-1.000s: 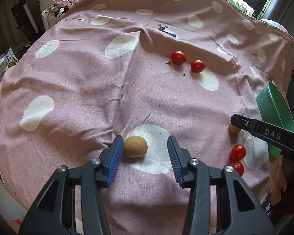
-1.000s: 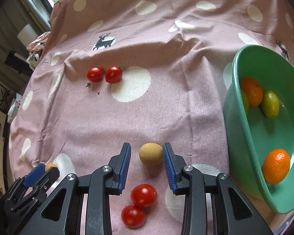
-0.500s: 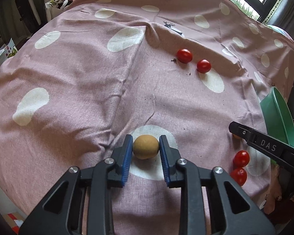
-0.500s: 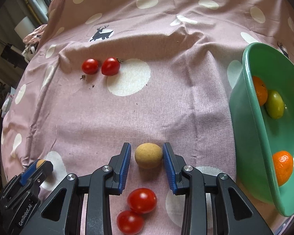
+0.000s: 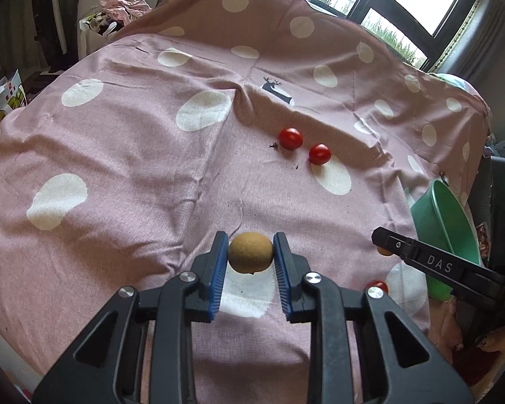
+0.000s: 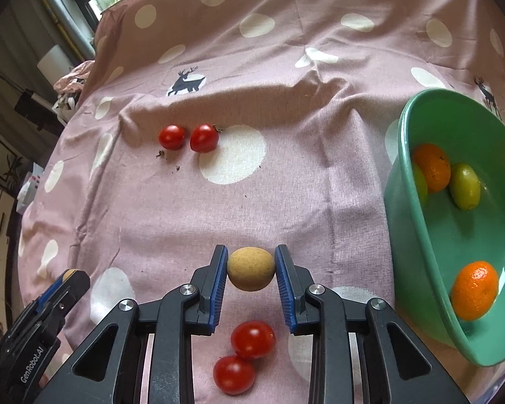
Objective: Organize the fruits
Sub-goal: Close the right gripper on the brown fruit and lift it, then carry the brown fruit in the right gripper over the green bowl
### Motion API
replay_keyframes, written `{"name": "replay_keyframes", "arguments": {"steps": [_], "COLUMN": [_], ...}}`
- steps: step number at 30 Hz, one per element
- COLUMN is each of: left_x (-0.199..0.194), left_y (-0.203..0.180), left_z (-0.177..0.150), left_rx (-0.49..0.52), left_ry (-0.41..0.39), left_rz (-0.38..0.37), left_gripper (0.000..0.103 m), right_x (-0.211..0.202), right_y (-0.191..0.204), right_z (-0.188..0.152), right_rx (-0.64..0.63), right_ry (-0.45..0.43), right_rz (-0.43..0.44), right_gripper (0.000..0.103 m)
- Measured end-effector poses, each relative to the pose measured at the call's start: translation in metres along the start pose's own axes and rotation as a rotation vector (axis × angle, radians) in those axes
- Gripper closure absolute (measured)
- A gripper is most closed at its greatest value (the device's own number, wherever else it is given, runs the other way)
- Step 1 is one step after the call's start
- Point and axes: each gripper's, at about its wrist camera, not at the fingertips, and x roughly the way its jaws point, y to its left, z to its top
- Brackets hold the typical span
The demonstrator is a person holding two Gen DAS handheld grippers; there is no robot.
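Note:
My left gripper (image 5: 250,236) is shut on a round tan fruit (image 5: 250,252), held just above the pink spotted cloth (image 5: 134,155). The jaws of my right gripper (image 6: 251,248) are closing, and both blue pads touch a second tan fruit (image 6: 250,268) that sits on the cloth. Two red tomatoes (image 6: 252,339) lie under that gripper, close to the camera. Another pair of tomatoes (image 6: 188,137) lies farther back in the middle. A green bowl (image 6: 400,168) at the right holds two tangerines (image 6: 474,289) and a green fruit (image 6: 464,187).
In the right wrist view the left gripper (image 6: 69,276) shows at the lower left. The cloth has folds and ridges near a deer print (image 6: 185,82). Windows, a bag and clutter lie beyond the table's far and left edges.
The left jaws have gone from open to shut on the tan fruit, and the view has tipped up. The right jaws have narrowed until the pads touch their tan fruit.

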Motion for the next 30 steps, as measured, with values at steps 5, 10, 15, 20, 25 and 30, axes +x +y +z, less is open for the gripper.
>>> {"name": "replay_keyframes", "arguments": {"steps": [5,10,15,20,25,30], "left_x": [-0.018,-0.039,-0.057,-0.066,-0.067,-0.067], "left_y": [-0.004,-0.006,-0.014,-0.029,-0.054,-0.079], "left_z": [0.003,0.005,0.006,0.005,0.004,0.007], "left_rx": [0.004,0.001,0.012,0.052,0.11,0.151], "left_ry": [-0.079,-0.158,-0.23,-0.256,-0.264,-0.272], "left_rz": [-0.03,-0.093,-0.129,-0.139,-0.135,-0.15], "left_gripper": [0.076,0.076,0.076,0.076,0.076,0.076], "right_x": [-0.016,-0.035,-0.054,-0.07,-0.088,-0.109], "right_y": [-0.004,-0.005,-0.006,-0.008,-0.014,-0.031], "right_z": [0.001,0.002,0.002,0.001,0.0,-0.002], "right_rx": [0.024,0.033,0.038,0.045,0.052,0.089], "right_ry": [-0.043,-0.097,-0.152,-0.197,-0.252,-0.316], "right_rz": [0.039,0.062,0.082,0.09,0.102,0.112], "right_gripper": [0.073,0.073,0.073,0.073,0.073,0.073]}}
